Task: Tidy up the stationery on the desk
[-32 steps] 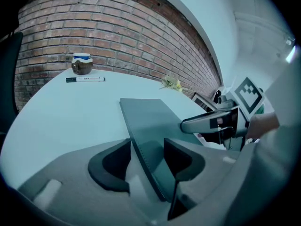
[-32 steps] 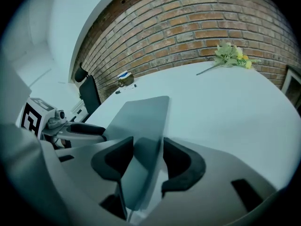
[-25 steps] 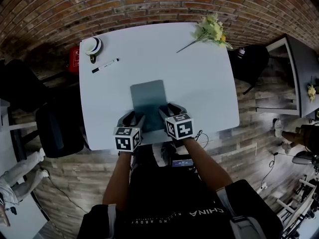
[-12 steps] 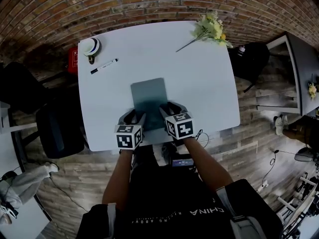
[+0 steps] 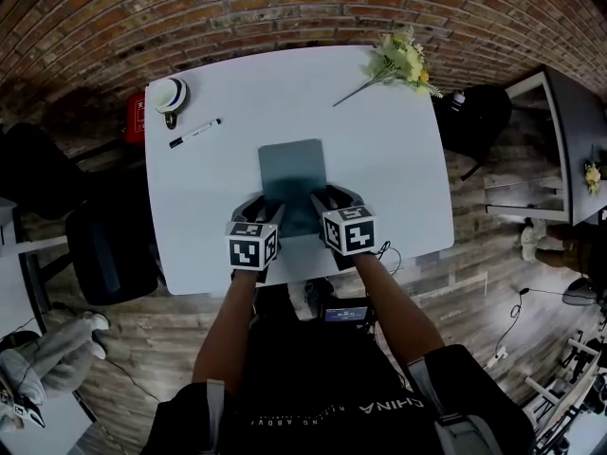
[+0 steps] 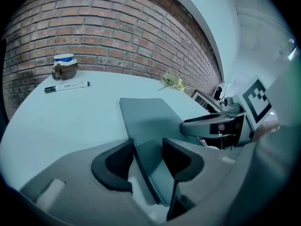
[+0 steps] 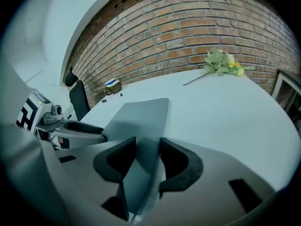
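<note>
A flat grey-green pad (image 5: 292, 173) with a stitched edge lies lengthwise on the white desk (image 5: 379, 178). My left gripper (image 5: 258, 207) is shut on its near left corner, and the pad's edge (image 6: 150, 117) runs up between the pads (image 6: 148, 154). My right gripper (image 5: 332, 200) holds the near right corner; its jaws have just been closing, with the pad (image 7: 141, 114) between them (image 7: 148, 157). A black-and-white marker pen (image 5: 195, 132) lies at the far left, beside a small jar with a white lid (image 5: 172, 94).
A bunch of yellow-green flowers (image 5: 398, 62) lies at the desk's far right corner. A red object (image 5: 136, 114) sits past the left edge and a black chair (image 5: 109, 245) stands at the left. A brick wall runs behind the desk.
Both grippers and the grey pad have slid away from me, further onto the desk and slightly right. The pen, jar and flowers have stayed put.
</note>
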Available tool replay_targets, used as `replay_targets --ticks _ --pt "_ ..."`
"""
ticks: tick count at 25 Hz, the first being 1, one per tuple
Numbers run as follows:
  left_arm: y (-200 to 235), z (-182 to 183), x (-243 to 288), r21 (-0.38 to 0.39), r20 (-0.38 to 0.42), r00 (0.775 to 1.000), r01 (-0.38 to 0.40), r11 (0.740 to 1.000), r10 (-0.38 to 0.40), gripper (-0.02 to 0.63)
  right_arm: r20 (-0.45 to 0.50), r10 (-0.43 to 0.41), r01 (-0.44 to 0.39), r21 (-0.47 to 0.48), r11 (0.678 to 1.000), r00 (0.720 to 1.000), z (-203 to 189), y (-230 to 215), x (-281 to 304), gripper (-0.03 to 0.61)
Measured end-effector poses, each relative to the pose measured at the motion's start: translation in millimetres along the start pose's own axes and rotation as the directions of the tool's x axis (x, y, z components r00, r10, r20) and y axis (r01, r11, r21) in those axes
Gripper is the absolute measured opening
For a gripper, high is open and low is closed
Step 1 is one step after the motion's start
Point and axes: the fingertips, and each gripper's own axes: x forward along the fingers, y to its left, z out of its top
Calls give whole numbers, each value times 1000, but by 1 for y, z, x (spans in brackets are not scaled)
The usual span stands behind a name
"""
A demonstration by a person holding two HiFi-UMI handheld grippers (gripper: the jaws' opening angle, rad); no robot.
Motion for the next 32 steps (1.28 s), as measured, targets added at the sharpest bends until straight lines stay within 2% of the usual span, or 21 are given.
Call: replay_targets --ticks 9,16,19,20,22,29,32 --pt "0 7 8 5 10 1000 1 1000 -1 202 -4 1 -1 3 1000 1000 6 -9 5 179" --pt "-1 6 8 -5 19 1000 -14 1000 15 202 8 -91 90 37 995 996 5 -14 1 216" --pt "0 7 8 -5 22 1000 -18 1000 18 202 2 -70 69 53 996 998 4 -10 1 217" --pt "0 7 8 -6 23 1000 -17 1000 17 202 -6 -55 55 52 997 998 4 -7 1 260" --pt "0 7 7 -10 25 1000 -17 1000 18 202 -23 -35 36 48 998 999 1 -3 0 268" --pt "-4 -7 -2 -3 -2 1000 -18 1000 18 202 -27 -35 36 48 998 999 -14 4 -9 268" --pt "-7 -10 -3 -13 15 1000 -23 1000 23 196 -25 -50 51 49 997 998 -14 2 -9 247"
